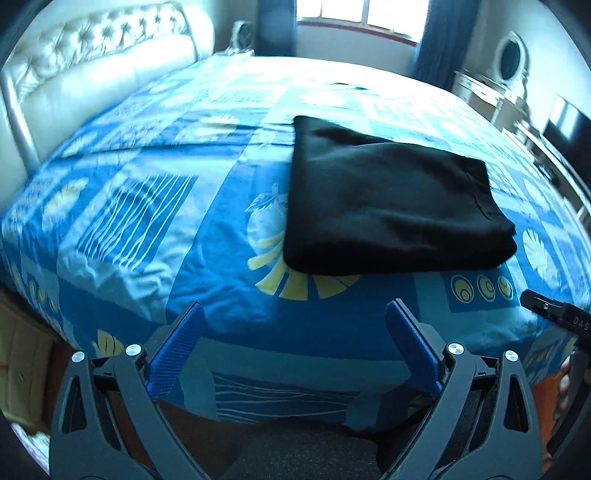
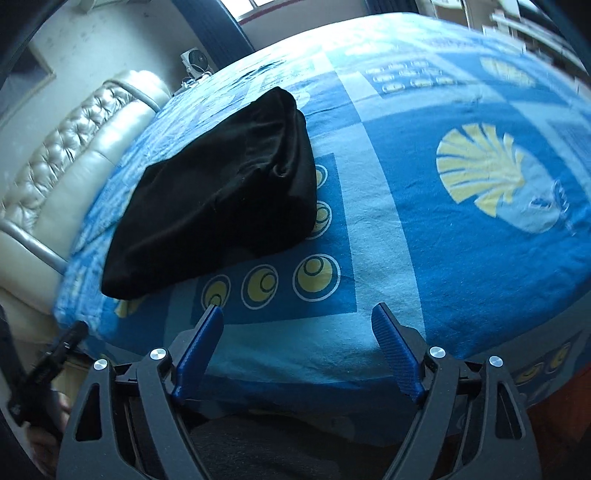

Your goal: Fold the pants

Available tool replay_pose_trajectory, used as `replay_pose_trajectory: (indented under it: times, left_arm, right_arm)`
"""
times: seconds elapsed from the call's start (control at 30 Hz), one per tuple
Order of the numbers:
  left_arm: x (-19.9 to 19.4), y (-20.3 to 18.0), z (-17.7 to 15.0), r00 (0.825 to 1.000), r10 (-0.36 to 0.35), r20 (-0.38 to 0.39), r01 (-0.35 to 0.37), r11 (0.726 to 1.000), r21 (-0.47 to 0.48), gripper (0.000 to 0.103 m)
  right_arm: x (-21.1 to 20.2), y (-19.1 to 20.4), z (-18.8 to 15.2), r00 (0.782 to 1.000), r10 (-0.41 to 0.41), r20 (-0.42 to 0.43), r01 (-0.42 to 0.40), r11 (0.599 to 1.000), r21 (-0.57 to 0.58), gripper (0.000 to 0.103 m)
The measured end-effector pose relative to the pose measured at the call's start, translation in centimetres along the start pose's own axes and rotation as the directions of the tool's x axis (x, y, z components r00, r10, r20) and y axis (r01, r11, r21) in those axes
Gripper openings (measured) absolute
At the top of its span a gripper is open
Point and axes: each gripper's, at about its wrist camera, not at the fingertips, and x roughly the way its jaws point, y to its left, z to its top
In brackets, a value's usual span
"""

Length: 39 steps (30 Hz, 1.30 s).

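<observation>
Black pants [image 1: 388, 199] lie folded into a thick rectangular bundle on the blue patterned bedspread [image 1: 147, 206]. In the right wrist view the same pants [image 2: 221, 195] sit at the upper left. My left gripper [image 1: 295, 314] hovers over the near edge of the bed, short of the bundle, open with nothing between its blue pads. My right gripper [image 2: 297, 317] also stands open and empty, to the right of and nearer than the pants. The other tool's black tip shows at each view's edge.
A cream tufted headboard [image 1: 92, 74] runs along the left side of the bed. A window [image 1: 362, 14] with dark curtains is at the far end. White furniture with an oval mirror [image 1: 511, 59] stands at the right. The bed's near edge drops off just beneath the grippers.
</observation>
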Motion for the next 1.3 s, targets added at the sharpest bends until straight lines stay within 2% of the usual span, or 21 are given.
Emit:
replay_pose_trajectory:
  times: [0.2,0.43,0.63,1.3]
  left_arm:
    - [0.4,-1.6,-0.2,0.999,-0.029,-0.019,0.029,0.999,0.013,0.098]
    - [0.4,-3.0,-0.5,0.999,-0.03,-0.018,0.031,0.998,0.055,0.098]
    - [0.5,-2.9,-0.4,0.999,-0.041,-0.035,0.042,0.999,0.034,0.098]
    - [0.0,-2.6,-0.2,1.0,-0.017,-0.006,0.018,1.0,0.026,0.098]
  right_arm:
    - [-0.3,1.9,-0.3,0.995,-0.071,0.071,0.078,0.992,-0.096,0.082]
    - [-1.0,3.4,-0.4,0.99,-0.088,0.111,0.105,0.983,-0.154,0.083]
    - [-1.1,3.6,-0.6,0.991,-0.075,0.106,0.091,0.984,-0.151,0.083]
    - [-1.1,4.0,-1.0,0.996,-0.046,0.082,0.058,0.987,-0.153,0.083]
